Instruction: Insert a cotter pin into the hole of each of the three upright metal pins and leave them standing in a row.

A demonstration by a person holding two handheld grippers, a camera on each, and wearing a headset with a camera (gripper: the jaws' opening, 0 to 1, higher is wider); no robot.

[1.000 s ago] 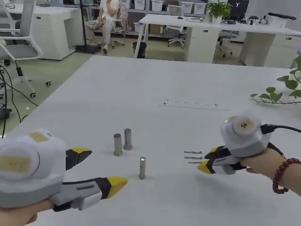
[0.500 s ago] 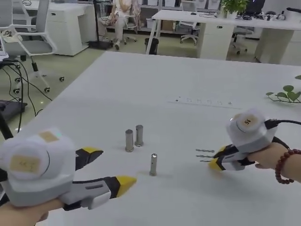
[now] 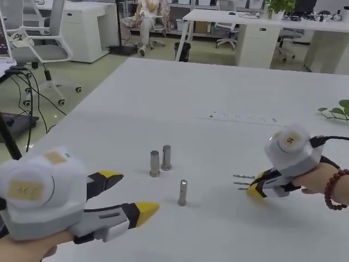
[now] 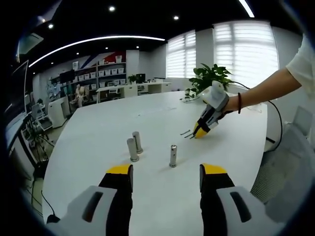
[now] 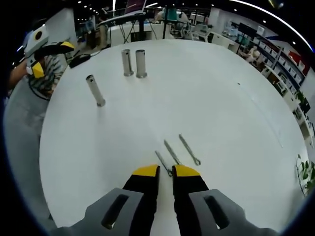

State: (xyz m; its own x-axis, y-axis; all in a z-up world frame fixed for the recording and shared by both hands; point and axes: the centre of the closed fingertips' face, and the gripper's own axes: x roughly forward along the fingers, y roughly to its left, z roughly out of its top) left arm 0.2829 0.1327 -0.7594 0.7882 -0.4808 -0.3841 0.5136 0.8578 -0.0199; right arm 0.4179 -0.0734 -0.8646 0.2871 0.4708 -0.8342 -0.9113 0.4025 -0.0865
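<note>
On the table, two metal pins upright, just beside each other; third pin apart, nearer and rightward. Farther right, cotter pins lying flat, just before right gripper.

Metal pins, three, grey cylinders, all upright: lone pin; two paired pins standing just beside each other, near the lone pin, to its far left. Cotter pins, three, thin wire, lying flat side by side, right of the lone pin and well apart from it.
</note>
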